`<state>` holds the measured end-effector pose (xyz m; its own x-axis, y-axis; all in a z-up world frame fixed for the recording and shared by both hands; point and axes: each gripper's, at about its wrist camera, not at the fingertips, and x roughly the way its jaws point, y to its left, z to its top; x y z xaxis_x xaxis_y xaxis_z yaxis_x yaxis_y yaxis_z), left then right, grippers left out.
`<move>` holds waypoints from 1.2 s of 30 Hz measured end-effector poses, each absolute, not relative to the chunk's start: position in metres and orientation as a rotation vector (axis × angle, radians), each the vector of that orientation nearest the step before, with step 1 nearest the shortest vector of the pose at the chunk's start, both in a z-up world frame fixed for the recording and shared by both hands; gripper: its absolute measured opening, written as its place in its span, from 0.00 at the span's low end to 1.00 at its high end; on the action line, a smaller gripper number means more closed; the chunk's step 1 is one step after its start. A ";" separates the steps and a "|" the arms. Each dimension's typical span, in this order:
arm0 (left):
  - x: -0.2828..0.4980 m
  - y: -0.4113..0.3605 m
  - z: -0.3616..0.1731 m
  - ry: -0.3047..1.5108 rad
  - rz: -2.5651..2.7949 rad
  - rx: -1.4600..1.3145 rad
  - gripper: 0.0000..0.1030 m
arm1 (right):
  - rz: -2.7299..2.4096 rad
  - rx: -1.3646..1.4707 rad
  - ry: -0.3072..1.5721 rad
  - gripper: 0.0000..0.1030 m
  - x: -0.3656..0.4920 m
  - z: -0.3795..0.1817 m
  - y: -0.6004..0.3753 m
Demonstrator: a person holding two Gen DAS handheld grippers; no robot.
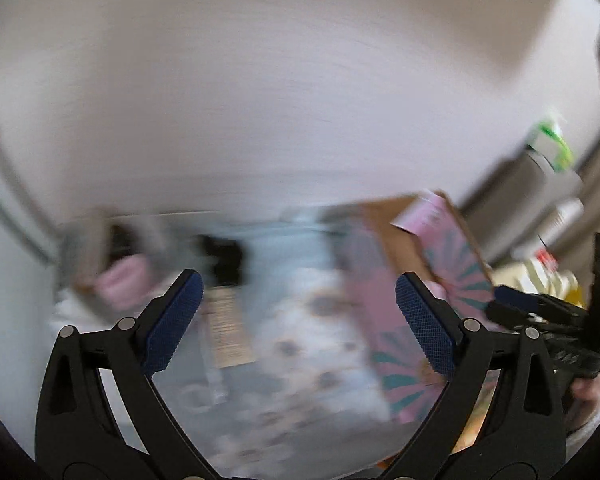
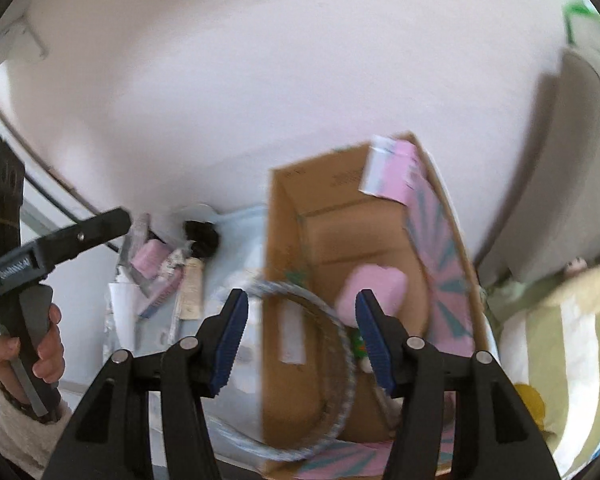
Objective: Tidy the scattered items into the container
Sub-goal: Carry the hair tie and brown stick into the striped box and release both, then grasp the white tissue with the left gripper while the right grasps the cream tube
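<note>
An open cardboard box [image 2: 340, 240] with pink and teal sunburst flaps stands on a pale floral sheet [image 2: 240, 248]. In it lie a pink soft item [image 2: 374, 292] and a pink-and-white packet [image 2: 392, 176]. A grey translucent hoop [image 2: 342, 344] lies blurred across the box's left wall. My right gripper [image 2: 302, 340] hovers above it, partly open, nothing between its pads. Scattered items lie left of the box: a pink packet [image 2: 150, 260], a black thing [image 2: 202, 236] and a cream tube [image 2: 192, 292]. My left gripper [image 1: 300, 320] stands wide open and empty above the blurred sheet, with the box [image 1: 420, 280] to its right.
A hand [image 2: 44, 344] in a fluffy white sleeve holds the left tool at the left edge. A green-and-white striped cushion [image 2: 560, 340] lies right of the box. A white wall [image 2: 260, 80] rises behind. White papers [image 2: 120, 304] lie by the scattered items.
</note>
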<state>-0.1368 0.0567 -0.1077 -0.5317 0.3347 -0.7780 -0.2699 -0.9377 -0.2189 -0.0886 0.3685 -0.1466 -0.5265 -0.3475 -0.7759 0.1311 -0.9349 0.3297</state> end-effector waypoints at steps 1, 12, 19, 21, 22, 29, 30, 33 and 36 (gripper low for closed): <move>-0.136 0.030 -0.107 -0.128 2.536 -1.299 0.95 | -2.493 1.340 -0.321 0.50 -0.091 -0.141 0.358; -0.120 -0.137 -0.186 -0.616 2.608 -1.612 0.96 | -2.281 1.384 -0.352 0.53 -0.106 -0.141 0.245; -0.134 -0.130 -0.242 -0.493 2.640 -1.731 0.96 | -2.294 1.463 -0.235 0.53 -0.121 -0.206 0.182; -0.141 -0.125 -0.250 -0.463 2.652 -1.726 0.96 | -2.289 1.491 -0.233 0.53 -0.128 -0.223 0.172; -0.146 -0.125 -0.254 -0.452 2.655 -1.727 0.96 | -2.287 1.502 -0.233 0.53 -0.131 -0.230 0.169; -0.171 -0.127 -0.288 -0.488 2.635 -1.760 0.96 | -2.349 1.481 -0.151 0.53 -0.146 -0.260 0.152; -0.173 -0.127 -0.292 -0.490 2.634 -1.764 0.96 | -2.357 1.479 -0.146 0.53 -0.149 -0.264 0.151; -0.179 -0.129 -0.302 -0.489 2.635 -1.772 0.96 | -2.363 1.472 -0.127 0.53 -0.154 -0.274 0.147; -0.182 -0.130 -0.309 -0.499 2.639 -1.770 0.96 | -2.364 1.464 -0.109 0.53 -0.158 -0.282 0.144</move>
